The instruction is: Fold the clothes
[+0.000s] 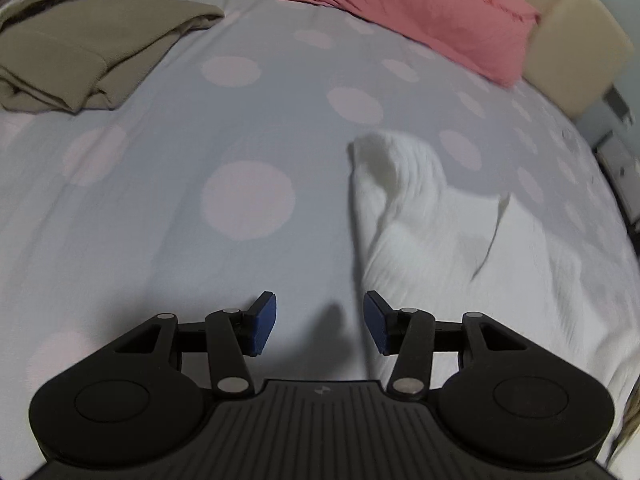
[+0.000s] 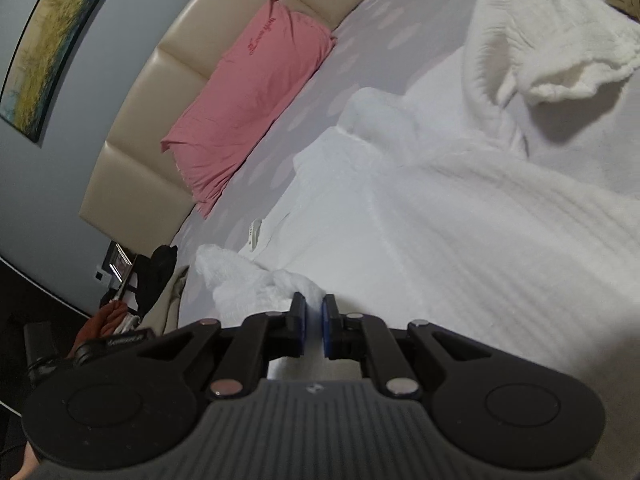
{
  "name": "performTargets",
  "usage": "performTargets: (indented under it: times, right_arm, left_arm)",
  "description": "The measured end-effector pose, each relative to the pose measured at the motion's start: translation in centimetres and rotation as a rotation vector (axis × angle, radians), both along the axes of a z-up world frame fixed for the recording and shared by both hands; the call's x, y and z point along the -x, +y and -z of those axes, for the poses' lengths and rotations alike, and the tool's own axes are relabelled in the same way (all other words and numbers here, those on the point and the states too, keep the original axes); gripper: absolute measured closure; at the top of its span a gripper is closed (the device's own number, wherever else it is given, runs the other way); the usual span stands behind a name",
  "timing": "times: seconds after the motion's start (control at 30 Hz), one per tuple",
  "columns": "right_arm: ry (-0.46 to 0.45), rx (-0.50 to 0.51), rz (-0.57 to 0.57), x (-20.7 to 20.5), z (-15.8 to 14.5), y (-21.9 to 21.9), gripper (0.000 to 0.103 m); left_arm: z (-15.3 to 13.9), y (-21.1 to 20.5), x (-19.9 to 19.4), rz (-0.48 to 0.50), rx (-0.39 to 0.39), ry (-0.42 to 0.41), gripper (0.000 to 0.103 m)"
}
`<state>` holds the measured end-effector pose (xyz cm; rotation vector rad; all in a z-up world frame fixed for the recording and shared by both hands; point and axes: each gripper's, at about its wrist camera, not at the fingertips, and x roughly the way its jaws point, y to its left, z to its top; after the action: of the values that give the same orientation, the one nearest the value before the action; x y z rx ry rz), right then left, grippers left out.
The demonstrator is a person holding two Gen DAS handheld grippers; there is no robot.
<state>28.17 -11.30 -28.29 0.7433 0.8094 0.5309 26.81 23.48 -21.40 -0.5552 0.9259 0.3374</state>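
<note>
White knit garment (image 2: 460,240) spread on a dotted bed sheet (image 1: 200,140), mid-fold.
Right gripper (image 2: 314,322) pinches its bunched edge to lift it; left gripper (image 1: 320,320) hovers wide, empty, beside it.

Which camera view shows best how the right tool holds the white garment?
The right wrist view: the right tool stands nearly shut, with a bunched edge of the white garment between its pads. The left wrist view shows only the garment's spread part beside the open, empty left tool.

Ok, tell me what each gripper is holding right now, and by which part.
The right gripper is shut on the white garment, pinching a bunched bit of fabric at its near edge. The left gripper is open over the bed sheet, holding nothing.
</note>
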Motion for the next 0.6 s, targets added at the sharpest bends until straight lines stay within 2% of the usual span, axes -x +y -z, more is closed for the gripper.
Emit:
performTargets:
  times: [0.07,0.13,0.23,0.3,0.33,0.47,0.53,0.57,0.6]
  right_arm:
    - [0.010,-0.019,0.003,-0.4,0.2,-0.7,0.093]
    - [0.012,-0.035,0.003,-0.4,0.4,-1.3,0.093]
    - [0.016,-0.051,0.007,-0.6,0.6,-1.3,0.093]
    - [0.016,-0.059,0.005,-0.7,0.5,-1.3,0.093]
    - [0.015,-0.063,0.003,-0.7,0.5,-1.4,0.093]
    - [0.010,-0.079,-0.005,-0.7,0.3,-1.6,0.093]
    - [0.011,-0.087,-0.007,-0.7,0.2,-1.8,0.093]
    - [0.014,-0.092,-0.008,-0.8,0.3,-1.8,0.093]
    - [0.016,-0.094,-0.008,-0.8,0.4,-1.8,0.093]
  left_arm:
    - [0.2,-0.4,-0.9,-0.011,0.033,-0.043,0.057]
    - [0.3,-1.4,-1.9,0.008,0.034,-0.059,0.057]
    - [0.6,-3.4,-3.4,0.070,-0.014,-0.020,0.057]
    - [1.1,-4.1,-3.9,0.064,-0.077,0.020,0.056]
    - [1.3,-4.0,-4.0,0.053,-0.084,0.025,0.057]
    - [2.3,-3.2,-3.9,0.028,-0.004,0.004,0.058]
    - [2.1,-3.1,-3.6,0.037,0.022,-0.009,0.080]
    - [1.8,-3.2,-3.4,0.042,0.025,-0.008,0.081]
    - [1.5,-3.2,-3.3,0.046,0.029,-0.007,0.088]
